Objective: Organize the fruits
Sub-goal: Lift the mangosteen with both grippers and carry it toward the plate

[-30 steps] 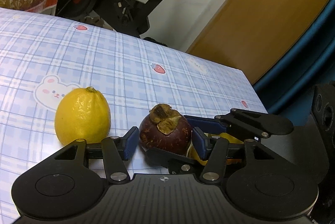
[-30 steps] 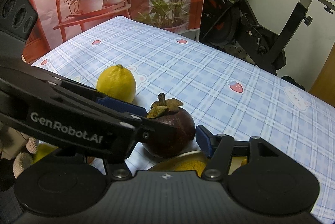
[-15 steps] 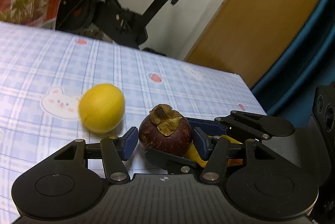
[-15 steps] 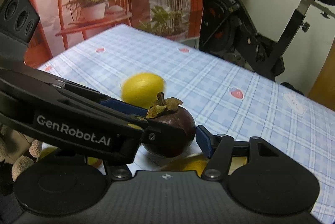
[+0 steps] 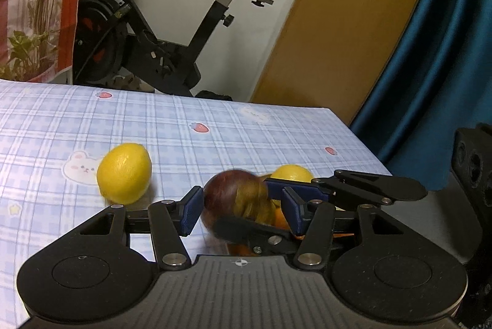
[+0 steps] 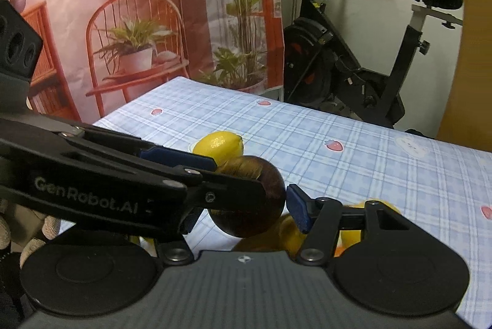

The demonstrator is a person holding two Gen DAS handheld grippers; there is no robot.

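A dark purple mangosteen point(image 5: 236, 202) sits between the blue pads of both grippers, blurred and tilted, raised above the table; it also shows in the right wrist view point(image 6: 255, 202). My left gripper point(image 5: 240, 206) and my right gripper point(image 6: 246, 206) cross each other around it, jaws close against it. A yellow lemon point(image 5: 124, 173) lies on the checked tablecloth to the left, also visible in the right wrist view point(image 6: 220, 144). Another yellow fruit point(image 5: 292, 173) and something orange point(image 5: 281, 218) lie beneath the grippers.
The table has a blue checked cloth point(image 5: 215, 119) with strawberry and bear prints. Its far edge and right edge are close. An exercise bike point(image 5: 160, 46) stands behind the table. A blue curtain point(image 5: 446, 52) hangs at the right.
Both grippers have risen with the mangosteen, which has tipped over and blurs. The lemon rolled right and now lies on its side. A second yellow fruit has come into view.
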